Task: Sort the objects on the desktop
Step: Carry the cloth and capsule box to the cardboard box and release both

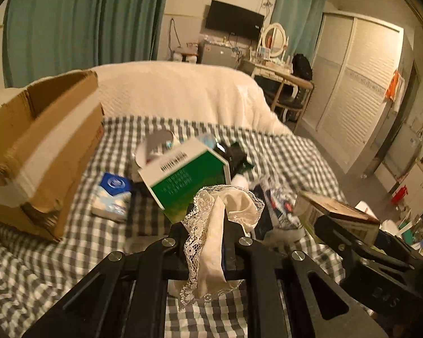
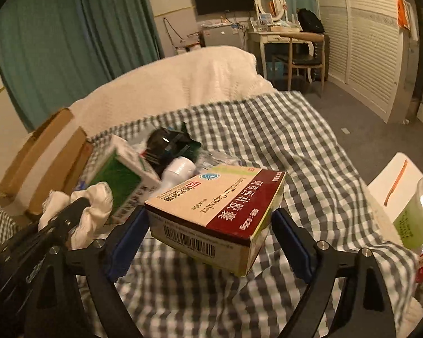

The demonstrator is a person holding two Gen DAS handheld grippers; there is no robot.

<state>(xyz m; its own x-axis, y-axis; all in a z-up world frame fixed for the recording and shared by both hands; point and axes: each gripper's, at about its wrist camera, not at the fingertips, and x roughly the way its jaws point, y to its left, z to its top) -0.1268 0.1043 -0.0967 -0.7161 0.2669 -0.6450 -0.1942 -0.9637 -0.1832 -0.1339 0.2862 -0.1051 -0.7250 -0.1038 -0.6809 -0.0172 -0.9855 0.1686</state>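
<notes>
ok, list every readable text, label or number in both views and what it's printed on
"Amoxicillin Capsules": medicine box in the right gripper, beside large Chinese characters "阿莫西林胶囊".
Barcode digits and small print on that box: too small to read.
Green and white box: barcode and Chinese lines, blurred.
Blue and white tissue pack: round logo, unreadable.
"B45", uncertain: embossed on the black gripper body at the left wrist view's right edge.
Left gripper holds a lace cloth, no text.

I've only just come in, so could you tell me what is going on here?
A person is sorting a pile of things on a checked cloth with two handheld grippers. The left gripper is shut on a lace-edged white cloth. The right gripper holds a medicine box between its blue pads, lifted off the surface. A cardboard box stands open at the left.
</notes>
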